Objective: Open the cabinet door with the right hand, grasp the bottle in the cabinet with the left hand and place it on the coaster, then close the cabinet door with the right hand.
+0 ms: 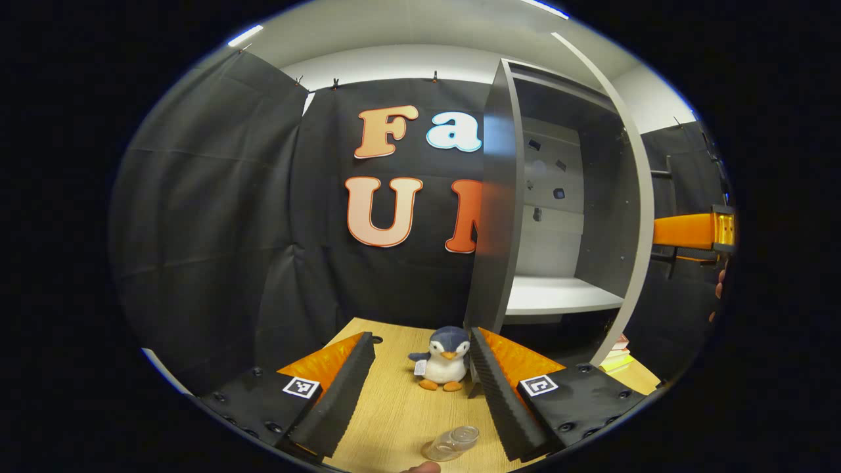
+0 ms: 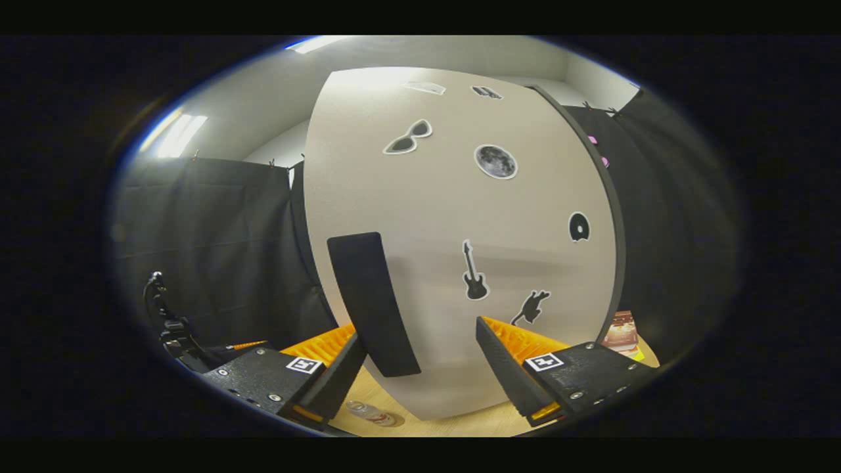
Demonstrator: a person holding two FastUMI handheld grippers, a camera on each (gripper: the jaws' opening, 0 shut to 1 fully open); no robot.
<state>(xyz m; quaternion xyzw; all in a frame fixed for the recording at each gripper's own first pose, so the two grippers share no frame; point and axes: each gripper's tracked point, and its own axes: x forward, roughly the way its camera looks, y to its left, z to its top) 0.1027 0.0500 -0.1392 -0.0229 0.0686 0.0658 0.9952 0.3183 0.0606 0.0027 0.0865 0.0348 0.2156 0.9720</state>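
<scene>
Closing step: bottle (image 1: 452,443) already on desk (image 1: 394,401), both grippers' jaws wide open and empty; right gripper (image 2: 420,368) should push cabinet door (image 2: 460,217) shut.

Right gripper (image 2: 420,358) facing the cabinet door (image 2: 460,263), jaws standing apart.

The door's pale face is carrying stickers: sunglasses (image 2: 407,136), moon (image 2: 495,161), guitar (image 2: 474,272). Its dark handle (image 2: 372,302) is running down between the fingers, nearer the left one; contact unclear. A bottle (image 2: 374,414) is lying on the wooden table (image 2: 460,427) below the door's bottom edge.
</scene>
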